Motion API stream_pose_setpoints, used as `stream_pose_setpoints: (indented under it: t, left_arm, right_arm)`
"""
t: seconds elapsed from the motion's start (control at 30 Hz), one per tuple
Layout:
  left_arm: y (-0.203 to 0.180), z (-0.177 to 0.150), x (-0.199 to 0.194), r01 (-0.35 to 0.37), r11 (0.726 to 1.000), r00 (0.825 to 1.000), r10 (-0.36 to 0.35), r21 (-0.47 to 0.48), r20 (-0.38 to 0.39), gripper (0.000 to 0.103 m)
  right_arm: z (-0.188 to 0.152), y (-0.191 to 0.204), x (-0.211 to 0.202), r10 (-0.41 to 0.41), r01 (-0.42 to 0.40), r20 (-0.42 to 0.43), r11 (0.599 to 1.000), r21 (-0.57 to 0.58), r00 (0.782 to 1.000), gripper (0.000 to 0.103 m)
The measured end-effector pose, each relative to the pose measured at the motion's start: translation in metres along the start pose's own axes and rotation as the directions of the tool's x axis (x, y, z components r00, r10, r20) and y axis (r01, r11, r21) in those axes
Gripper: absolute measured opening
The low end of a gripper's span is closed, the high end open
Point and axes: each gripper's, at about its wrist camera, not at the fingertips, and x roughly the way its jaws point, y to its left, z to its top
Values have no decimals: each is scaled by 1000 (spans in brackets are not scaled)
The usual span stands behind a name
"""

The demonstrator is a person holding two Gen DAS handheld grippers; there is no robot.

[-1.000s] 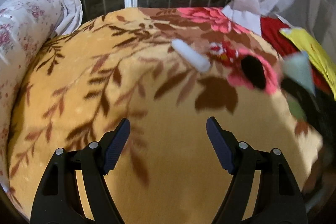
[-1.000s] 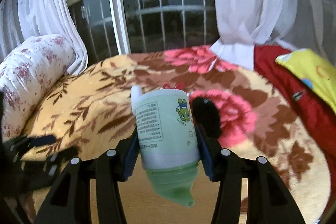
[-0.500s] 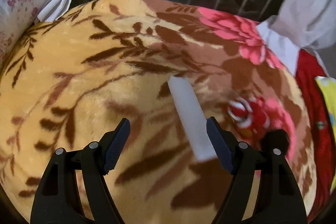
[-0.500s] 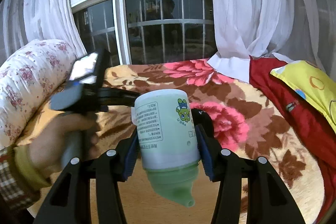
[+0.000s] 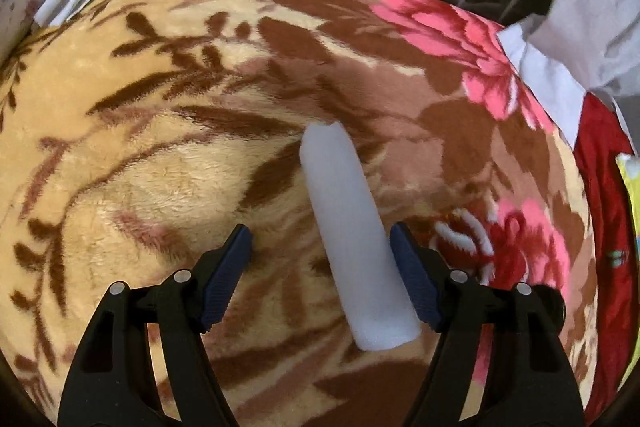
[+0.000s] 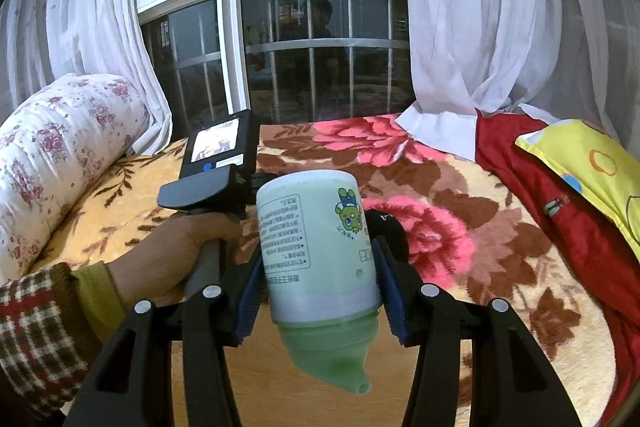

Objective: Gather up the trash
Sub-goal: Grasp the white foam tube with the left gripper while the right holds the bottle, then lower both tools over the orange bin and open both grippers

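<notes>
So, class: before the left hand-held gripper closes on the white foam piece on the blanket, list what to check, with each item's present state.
1. White foam piece between the left hand-held gripper jaws, which have just been closing: ok.
2. Centred in the gap: not ok, it sits against the right-side pad.
3. Both pads pressing on it: not ok.
4. Foam lying flat on the blanket: ok.
5. Right hand-held gripper clamping the green bottle: ok.

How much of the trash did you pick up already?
One piece is picked up: the right gripper holds the green bottle. The left gripper, jaws just closing in, has the white foam tube between them but not squeezed yet. It lies on the blanket. No trash bin is in sight.
</notes>
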Motion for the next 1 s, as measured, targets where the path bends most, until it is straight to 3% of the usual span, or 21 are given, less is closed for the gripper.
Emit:
stream_pose_setpoints:
  t: [0.1, 0.17, 0.37, 0.57, 0.83, 1.0]
  left_arm:
    - [0, 2, -1, 32, 999, 999, -32, 16, 23, 33]
    - [0, 1, -5, 38, 999, 999, -39, 23, 27, 29]
    - [7, -12, -25, 22, 997, 998, -25, 69, 49, 24]
    - [31, -39, -72, 19, 993, 996, -29, 116, 83, 24]
    - [74, -124, -170, 46, 971, 991, -74, 233, 112, 24]
    - [113, -197, -217, 90, 963, 990, -115, 253, 86, 24]
  right_arm:
    - [0, 0, 1, 1, -1, -3, 1000, 0, 1000, 51]
    - [0, -1, 2, -4, 4, -6, 1000, 2, 1000, 51]
    - [0, -3, -3, -5, 5, 3, 1000, 14, 1000, 51]
    - [-8, 6, -18, 36, -36, -1, 999, 26, 999, 51]
    - [-49, 45, -62, 161, -162, -54, 987, -2, 985, 51]
    - [-95, 85, -87, 273, -283, -155, 958, -42, 949, 51]
